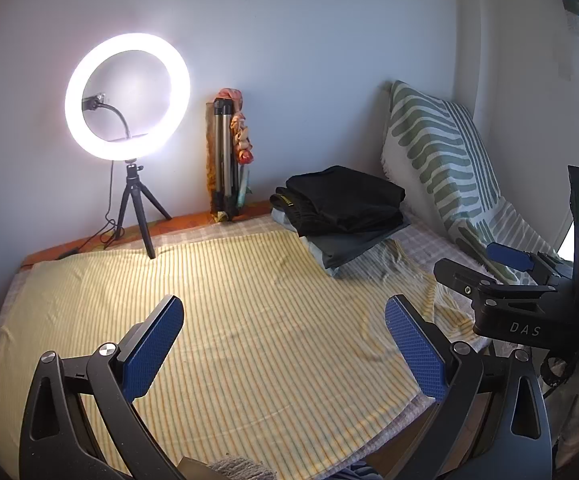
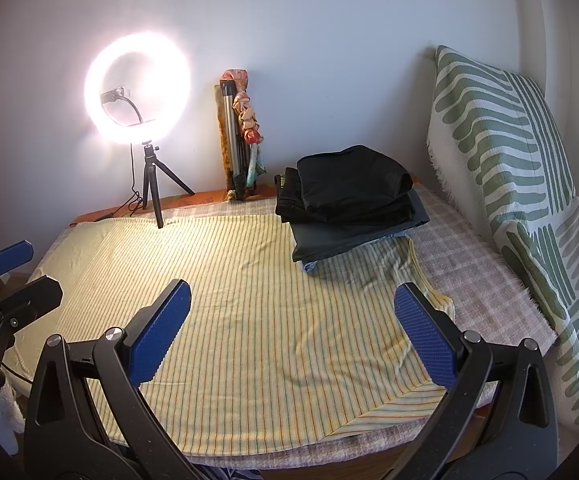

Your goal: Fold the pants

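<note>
The jaws of the left gripper (image 1: 283, 344) and right gripper (image 2: 291, 330) are held wide apart, empty, above the striped sheet (image 2: 249, 300). Folded pants (image 2: 349, 196) are stacked near the bed's (image 2: 489, 284) far edge, beside the pillow (image 2: 509, 152).

Black folded pants (image 1: 345, 196) top a neat clothes stack (image 2: 353, 220) at the bed's far side.

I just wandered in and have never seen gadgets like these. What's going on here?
A person holds a two-finger gripper in each hand over a bed. The left gripper and right gripper are both open and hold nothing. A yellow striped cloth is spread flat. A stack of folded dark pants sits at the far side near a ring light. No pants lie unfolded on the cloth.
</note>
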Demonstrator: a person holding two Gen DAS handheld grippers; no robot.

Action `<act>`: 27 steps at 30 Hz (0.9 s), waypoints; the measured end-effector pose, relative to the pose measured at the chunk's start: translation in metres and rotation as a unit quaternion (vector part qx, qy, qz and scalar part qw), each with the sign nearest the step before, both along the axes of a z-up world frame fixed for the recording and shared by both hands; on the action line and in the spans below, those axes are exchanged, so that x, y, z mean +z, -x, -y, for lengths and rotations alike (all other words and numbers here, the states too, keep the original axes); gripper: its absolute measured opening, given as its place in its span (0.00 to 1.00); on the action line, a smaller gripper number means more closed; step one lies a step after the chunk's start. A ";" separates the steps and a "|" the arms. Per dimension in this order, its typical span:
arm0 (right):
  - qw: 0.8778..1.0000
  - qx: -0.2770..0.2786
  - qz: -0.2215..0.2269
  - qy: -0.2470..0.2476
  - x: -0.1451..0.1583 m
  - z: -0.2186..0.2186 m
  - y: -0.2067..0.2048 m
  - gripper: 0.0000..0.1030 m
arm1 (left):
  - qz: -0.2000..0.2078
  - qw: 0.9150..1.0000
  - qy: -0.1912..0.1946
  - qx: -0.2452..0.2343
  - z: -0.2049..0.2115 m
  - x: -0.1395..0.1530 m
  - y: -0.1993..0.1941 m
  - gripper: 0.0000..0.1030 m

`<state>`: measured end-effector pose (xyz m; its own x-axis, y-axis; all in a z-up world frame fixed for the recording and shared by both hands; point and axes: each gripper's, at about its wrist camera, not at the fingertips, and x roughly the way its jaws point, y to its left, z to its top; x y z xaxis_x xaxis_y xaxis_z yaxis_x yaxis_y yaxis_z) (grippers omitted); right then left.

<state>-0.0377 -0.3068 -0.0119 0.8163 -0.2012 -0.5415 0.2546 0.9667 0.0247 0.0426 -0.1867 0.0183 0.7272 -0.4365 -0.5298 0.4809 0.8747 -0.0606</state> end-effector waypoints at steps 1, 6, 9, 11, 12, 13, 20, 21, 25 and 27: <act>1.000 0.000 0.000 0.000 0.000 0.000 0.000 1.00 | 0.000 1.000 0.000 -0.001 0.000 0.000 0.000 0.98; 1.000 0.000 -0.001 -0.001 -0.001 -0.001 0.000 1.00 | 0.001 1.000 0.002 -0.003 0.000 0.000 0.001 0.98; 1.000 0.000 -0.001 -0.002 -0.002 -0.001 0.000 1.00 | 0.000 1.000 0.002 -0.003 0.001 0.000 0.001 0.98; 1.000 0.000 -0.001 -0.001 -0.003 -0.001 0.001 1.00 | -0.001 1.000 0.002 -0.002 0.000 -0.001 0.001 0.98; 1.000 0.000 -0.001 -0.002 -0.003 -0.001 0.000 1.00 | -0.001 1.000 0.002 -0.002 0.000 0.000 0.001 0.98; 1.000 0.000 -0.001 -0.002 -0.002 -0.001 0.000 1.00 | -0.001 1.000 0.002 -0.002 0.000 -0.001 0.001 0.98; 1.000 0.000 -0.002 -0.001 -0.003 -0.002 0.000 1.00 | -0.004 1.000 0.002 -0.001 0.000 -0.003 0.002 0.98; 1.000 0.000 -0.003 -0.001 -0.003 -0.003 0.000 1.00 | -0.003 1.000 0.002 -0.001 0.000 -0.003 0.002 0.98; 1.000 0.000 -0.003 -0.001 -0.004 -0.004 0.000 1.00 | -0.001 1.000 0.000 0.002 0.000 -0.004 0.003 0.98; 1.000 0.000 -0.003 -0.001 -0.004 -0.004 0.000 1.00 | -0.002 1.000 0.001 0.003 0.001 -0.005 0.003 0.98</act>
<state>-0.0375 -0.3027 -0.0161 0.8129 -0.2003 -0.5469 0.2549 0.9666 0.0249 0.0398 -0.1873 0.0129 0.7268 -0.4344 -0.5321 0.4762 0.8769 -0.0654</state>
